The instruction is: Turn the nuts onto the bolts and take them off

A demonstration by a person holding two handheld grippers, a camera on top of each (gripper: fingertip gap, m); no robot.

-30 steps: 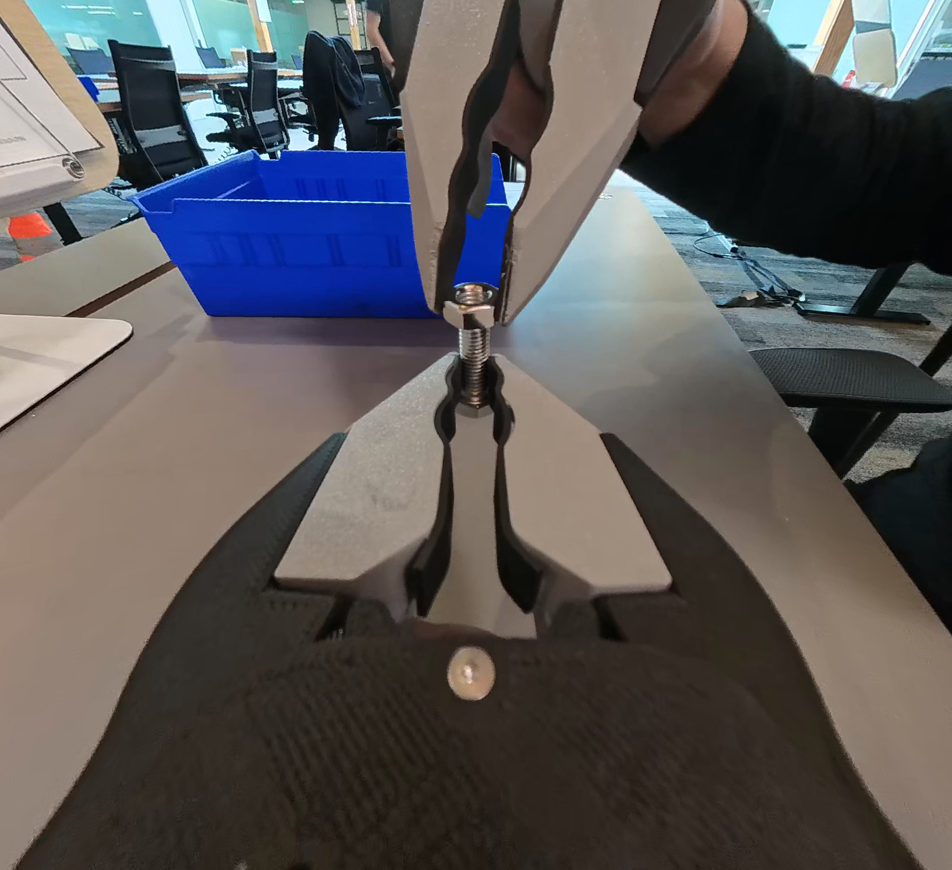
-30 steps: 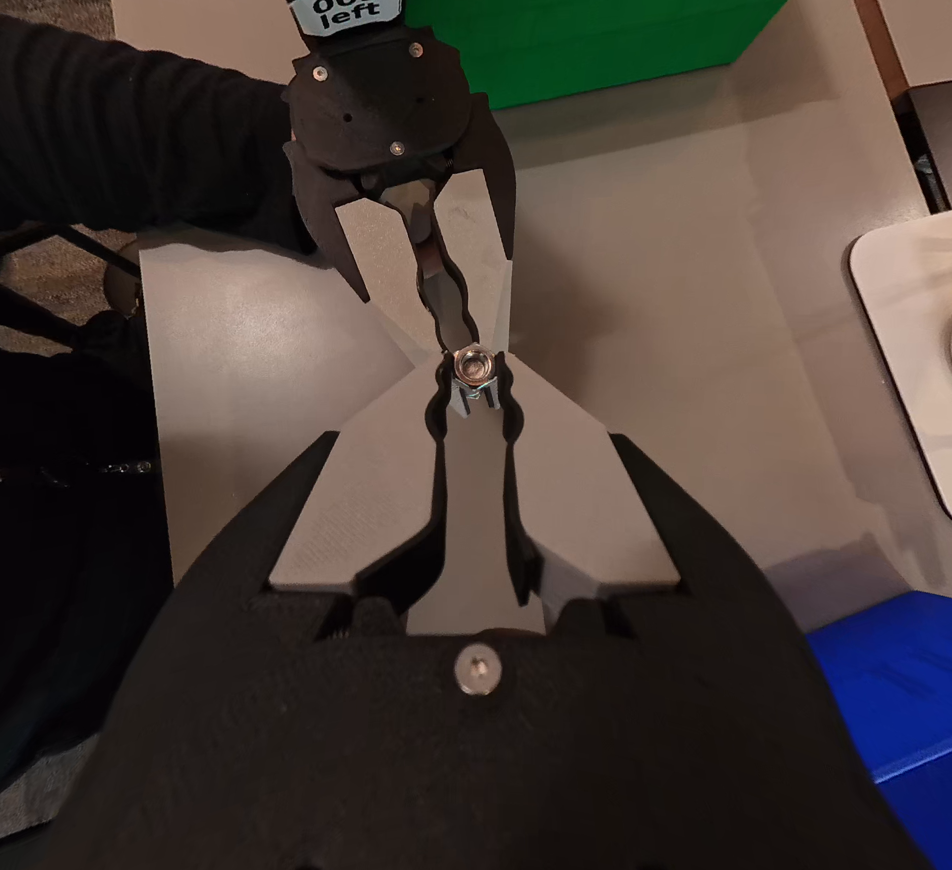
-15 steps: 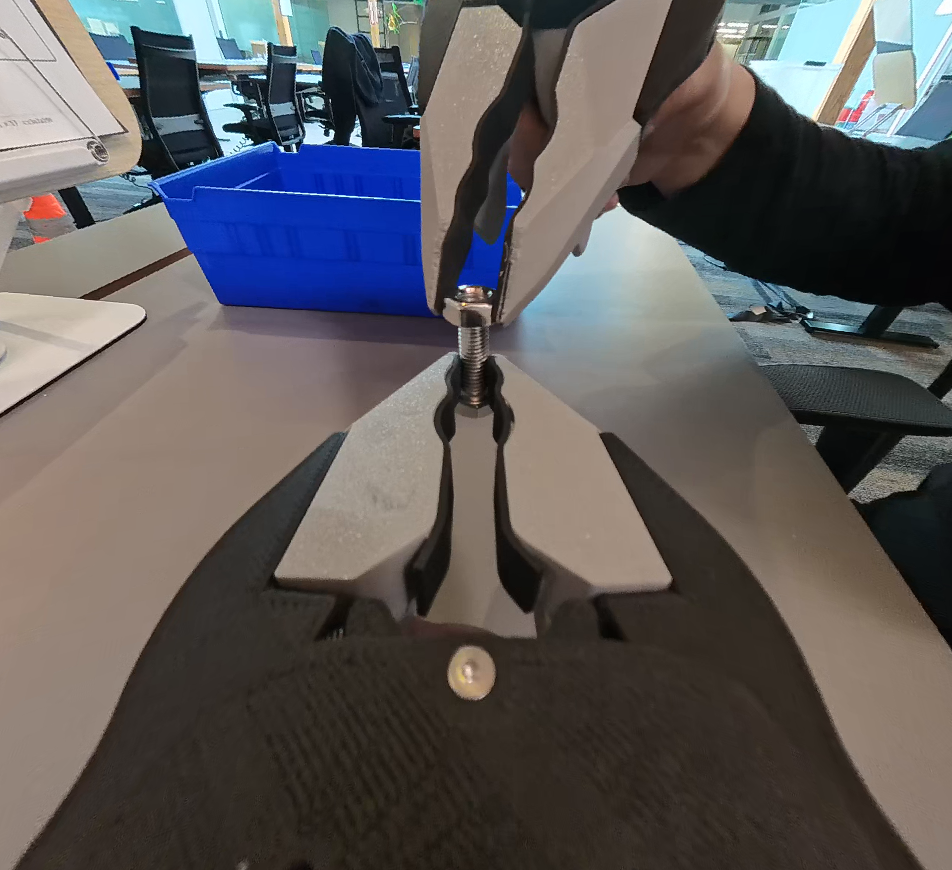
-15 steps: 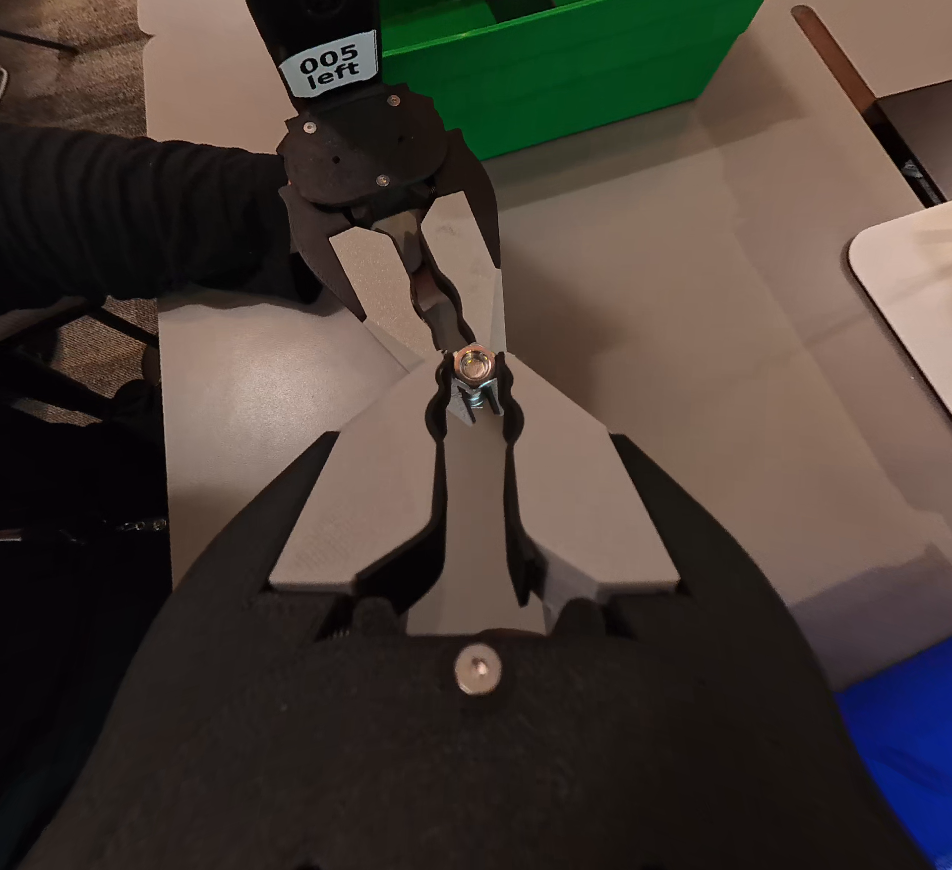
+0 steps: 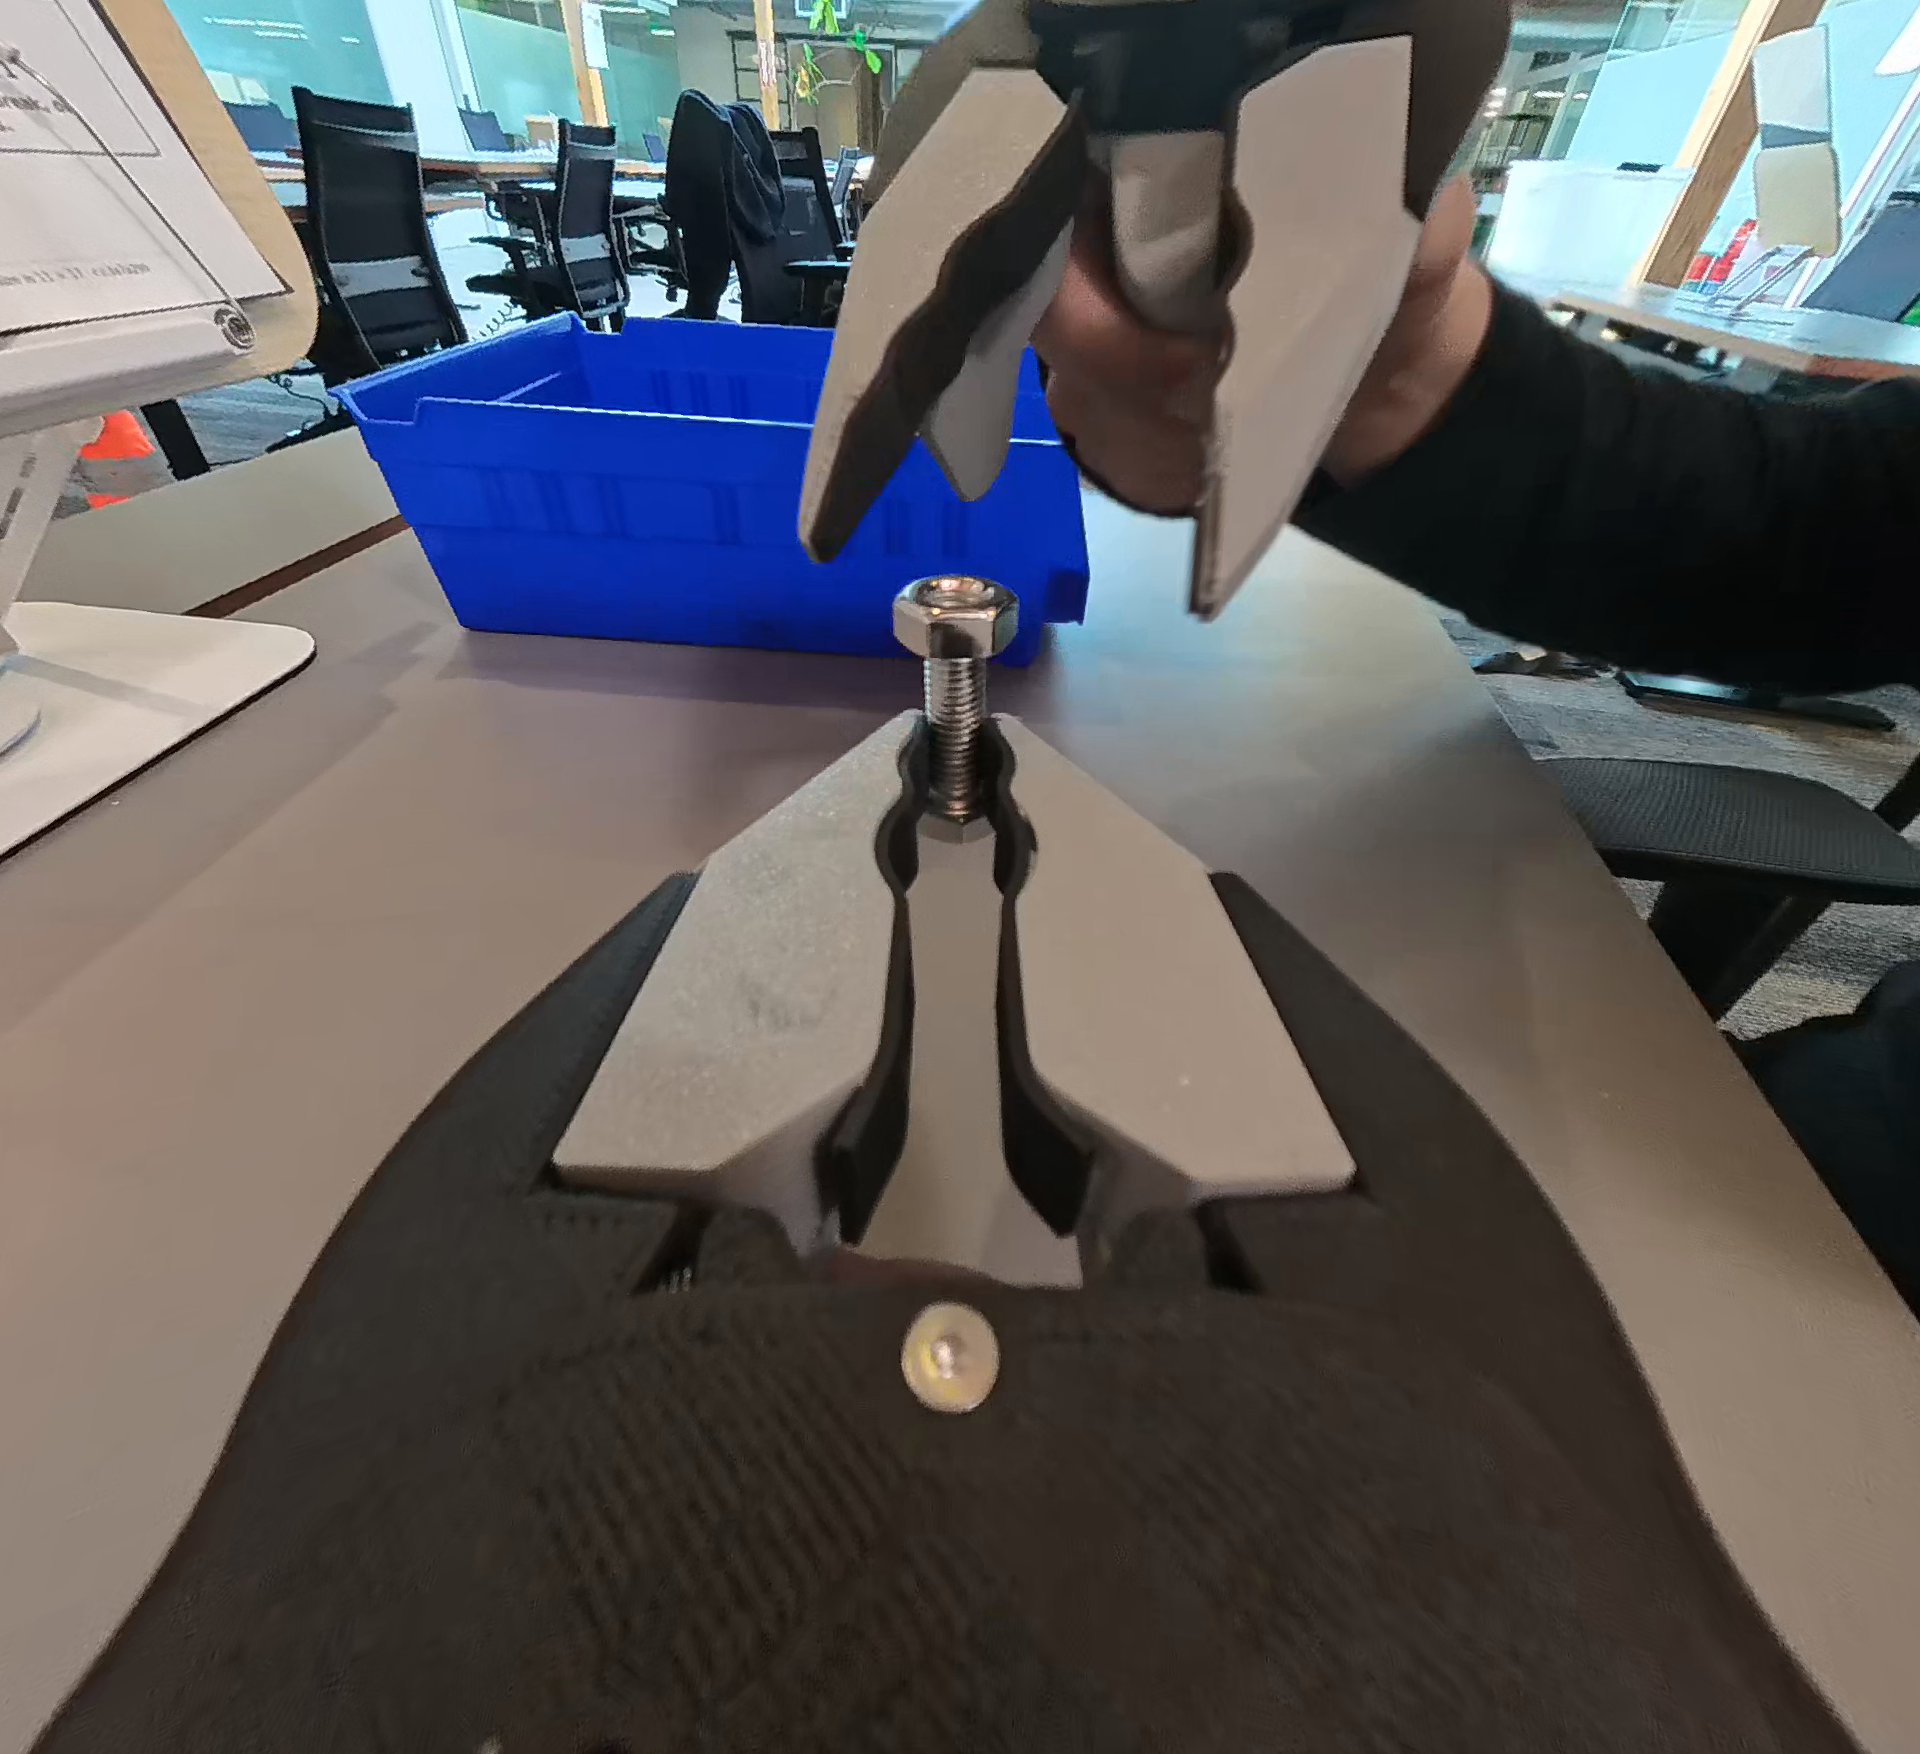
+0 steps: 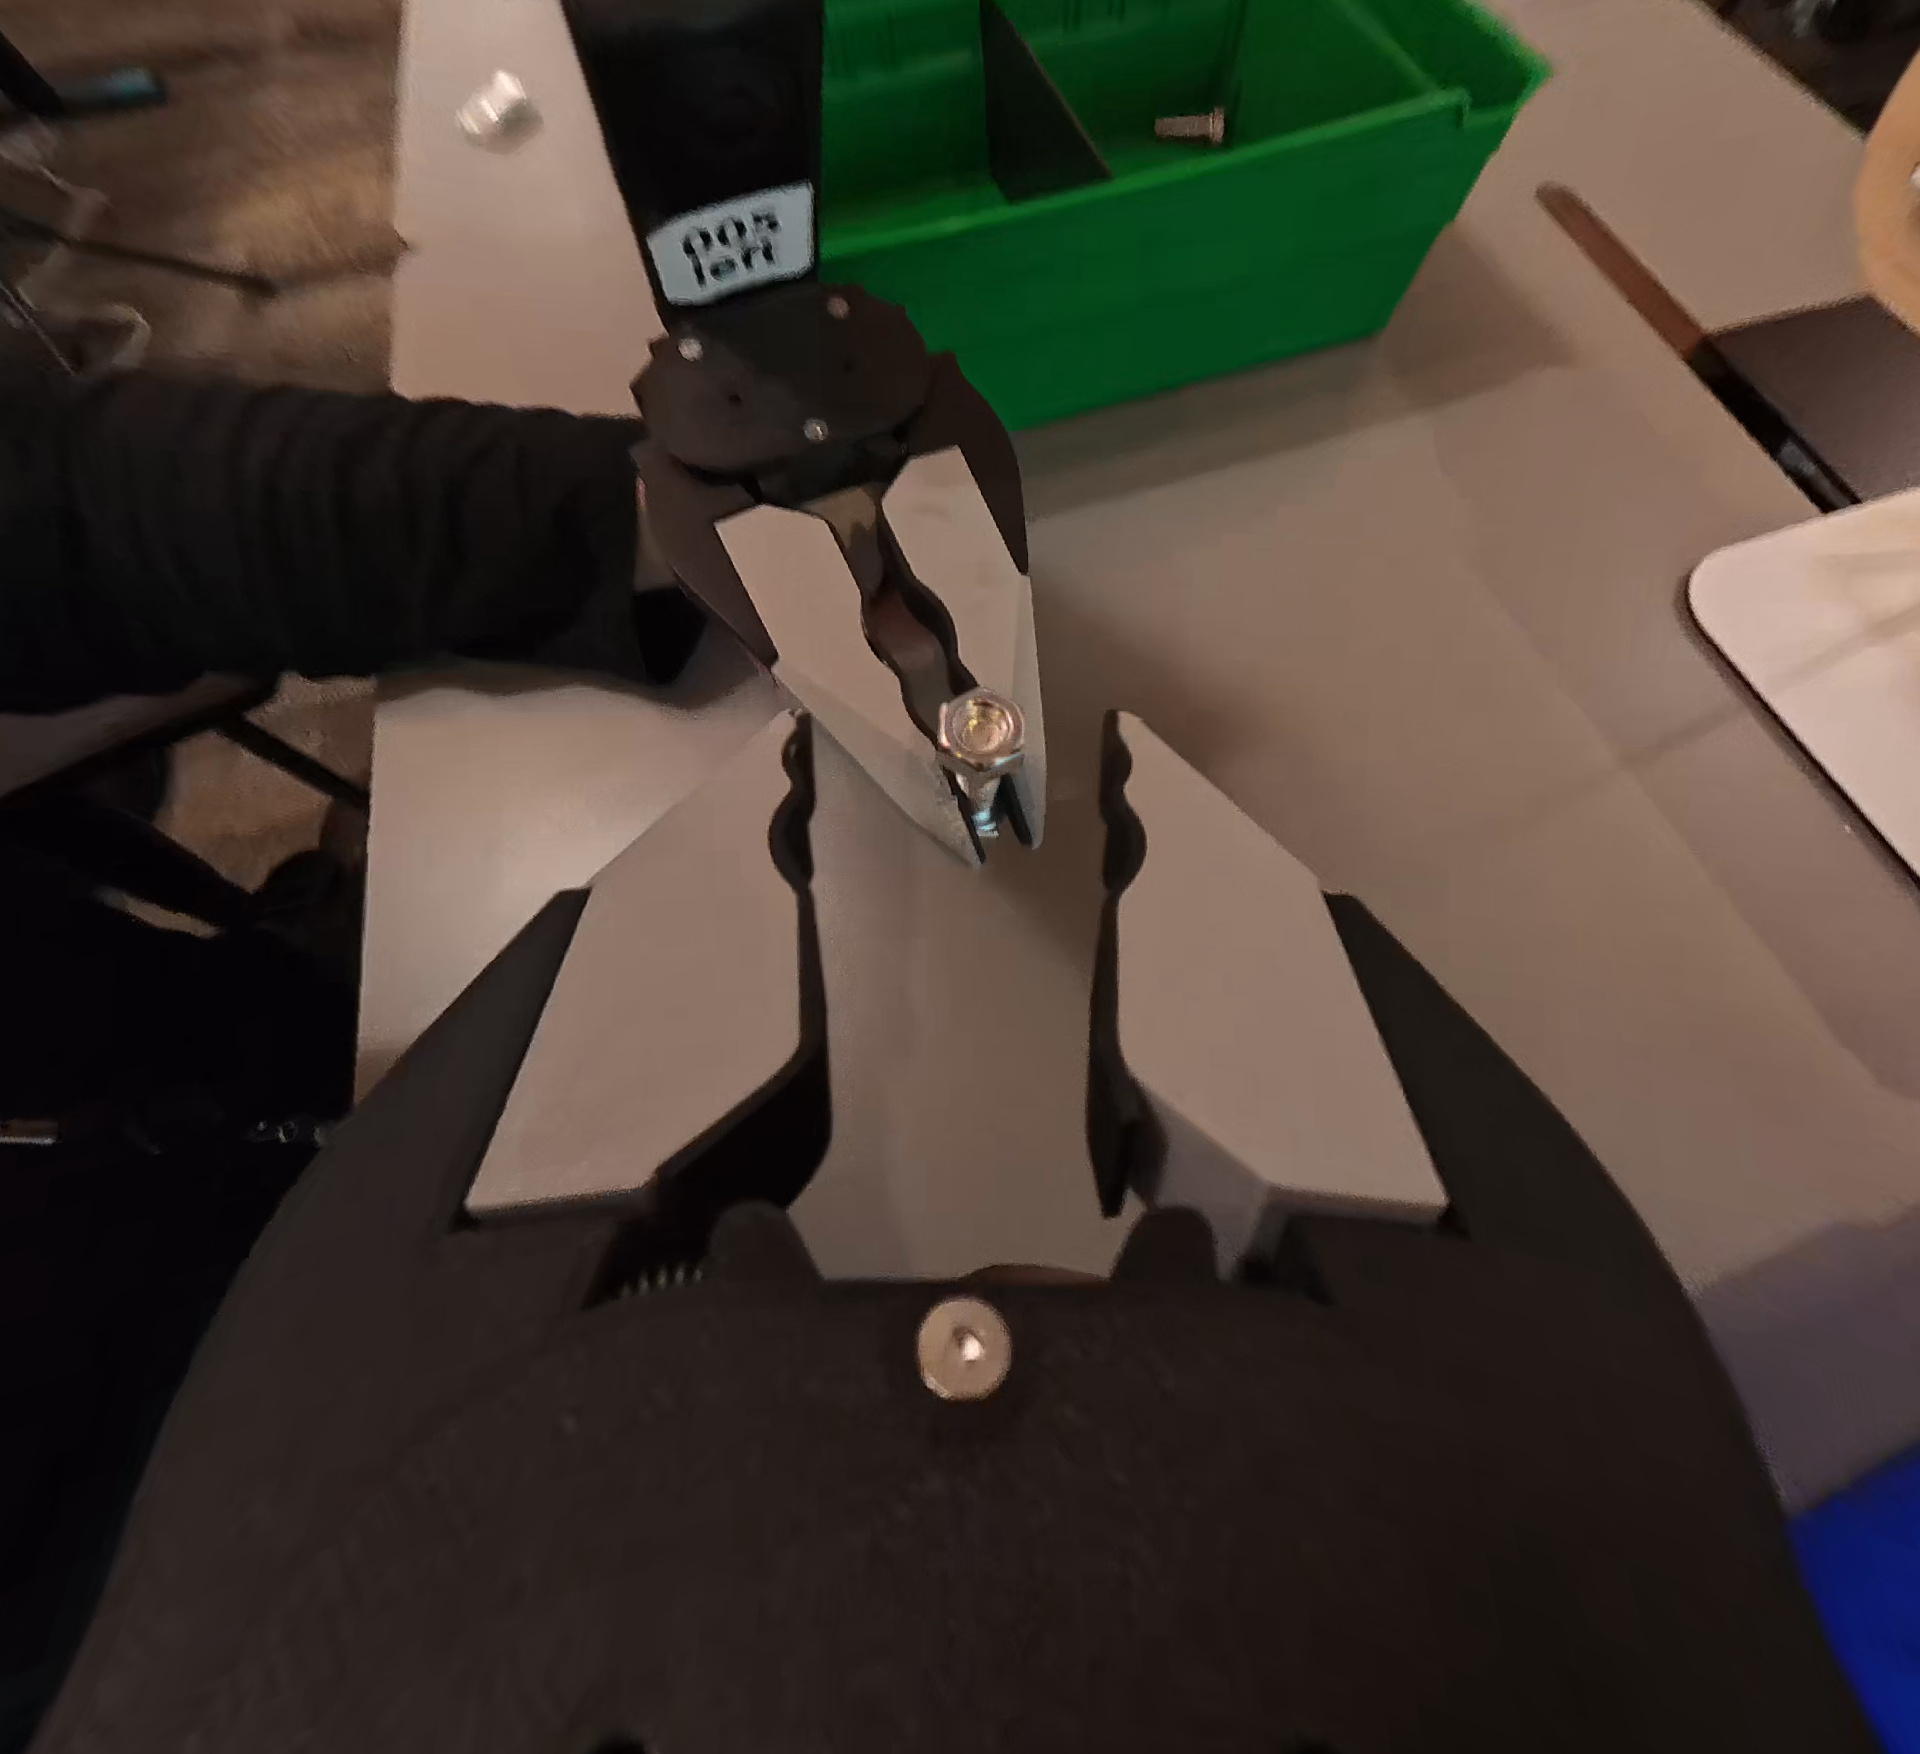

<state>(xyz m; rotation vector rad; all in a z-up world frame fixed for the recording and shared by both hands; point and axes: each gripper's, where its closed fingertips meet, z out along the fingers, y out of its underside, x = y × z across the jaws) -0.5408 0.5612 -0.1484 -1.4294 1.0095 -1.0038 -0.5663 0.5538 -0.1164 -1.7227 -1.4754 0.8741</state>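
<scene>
Standing upright, the bolt (image 5: pixel 954 748) is pinched at its lower shank by the left gripper (image 5: pixel 956 774), whose jaws are drawn nearly together around it. The bolt's hex head is seen just behind the fingertips, below the pinch. A hex nut (image 5: pixel 956 618) is threaded on the top end of the bolt, clear of both grippers. From the right wrist view the same nut (image 6: pixel 980 728) and bolt (image 6: pixel 982 800) are seen end-on, held between the tips of the left gripper (image 6: pixel 1003 847).

Right gripper (image 6: pixel 956 738): jaws spread wide, nothing held, nothing touched. Its fingers (image 6: pixel 727 977) are seen on either side of the nut with open gaps between. In the left wrist view the right gripper (image 5: pixel 1003 582) is poised above the nut, tips just apart from it, tilted slightly. It is gripped by a hand (image 5: pixel 1143 374) with a black sleeve (image 5: pixel 1662 509).

Table (image 5: pixel 312 873): grey, beneath both tools. A blue bin (image 5: pixel 675 499) is set on it behind the bolt. A green bin (image 6: pixel 1195 250) with a dark divider is placed beyond the left gripper; one loose bolt (image 6: pixel 1193 127) lies in its right compartment. A small silvery part (image 6: pixel 497 109), blurred, is noted on the table left of the green bin. A white stand base (image 5: pixel 125 696) is set at the table's left edge. Black office chairs (image 5: pixel 374 250) are seen in the background.
</scene>
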